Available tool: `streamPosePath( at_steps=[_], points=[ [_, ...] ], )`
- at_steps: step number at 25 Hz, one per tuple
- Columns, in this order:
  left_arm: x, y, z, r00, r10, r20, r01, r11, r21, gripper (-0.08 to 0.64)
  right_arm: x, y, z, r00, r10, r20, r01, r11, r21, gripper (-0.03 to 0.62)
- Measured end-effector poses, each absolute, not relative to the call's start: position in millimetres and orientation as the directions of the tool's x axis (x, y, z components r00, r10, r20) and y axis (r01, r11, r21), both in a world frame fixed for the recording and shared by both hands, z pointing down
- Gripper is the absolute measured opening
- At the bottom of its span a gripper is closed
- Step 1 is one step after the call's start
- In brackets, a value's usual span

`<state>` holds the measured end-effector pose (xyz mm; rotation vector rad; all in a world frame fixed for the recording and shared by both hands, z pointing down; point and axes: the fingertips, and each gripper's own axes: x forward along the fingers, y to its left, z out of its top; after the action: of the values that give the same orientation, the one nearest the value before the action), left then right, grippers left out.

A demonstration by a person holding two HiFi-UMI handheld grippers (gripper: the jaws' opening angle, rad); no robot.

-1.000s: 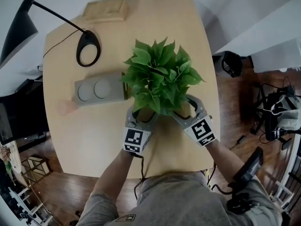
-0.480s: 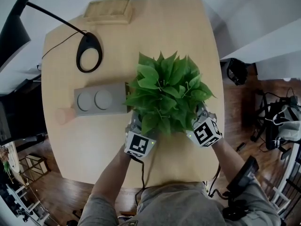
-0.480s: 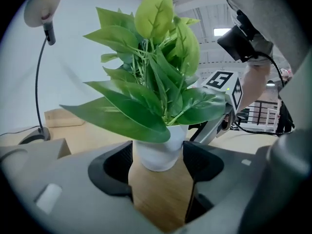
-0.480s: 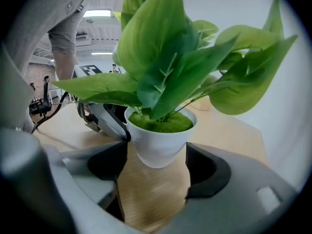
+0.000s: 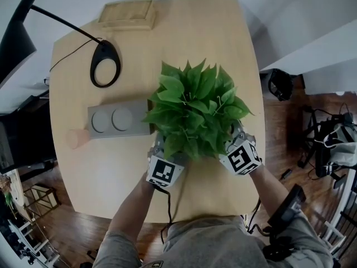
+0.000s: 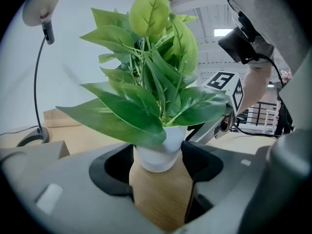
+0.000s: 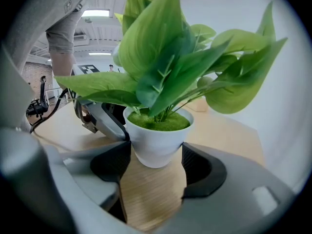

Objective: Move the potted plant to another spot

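The potted plant (image 5: 195,110) has broad green leaves and a small white pot (image 6: 158,152); it stands on the wooden table (image 5: 83,172), right of centre. My left gripper (image 5: 162,149) and right gripper (image 5: 239,141) reach in under the leaves from the near side, their tips mostly hidden in the head view. In the left gripper view the pot sits between the tips of the left gripper (image 6: 157,167). The right gripper (image 7: 153,162) also brackets the pot (image 7: 157,140). Both pairs of jaws are closing, pads close beside the pot's sides without a clear press.
A grey block with two round dents (image 5: 120,119) lies just left of the plant, with a pinkish cup (image 5: 75,138) at its end. A black lamp base (image 5: 105,65) and a wooden tray (image 5: 127,13) sit farther back. The table's right edge (image 5: 260,121) runs close by.
The plant and both grippers have shifted to the right, away from the grey block. Over the last half second they have stayed almost still.
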<state>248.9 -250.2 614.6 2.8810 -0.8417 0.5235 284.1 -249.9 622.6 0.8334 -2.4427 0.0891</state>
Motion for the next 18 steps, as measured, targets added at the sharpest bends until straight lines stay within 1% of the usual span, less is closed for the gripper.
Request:
streamPosePath(
  at_steps=[7,18],
  points=[
    [248,-245,581,0.789,-0.527,0.316,-0.548,-0.836,-0.027,0.308,283,-245,589,-0.664,-0.564,0.490,-0.581,0.803,0.137,0.333],
    [227,-198,476,0.734,-0.639,0.229,-0.634,-0.766,-0.104,0.305,265,-202,485,-0.725,-0.551,0.413,-0.510,0.833,0.216,0.328]
  ],
)
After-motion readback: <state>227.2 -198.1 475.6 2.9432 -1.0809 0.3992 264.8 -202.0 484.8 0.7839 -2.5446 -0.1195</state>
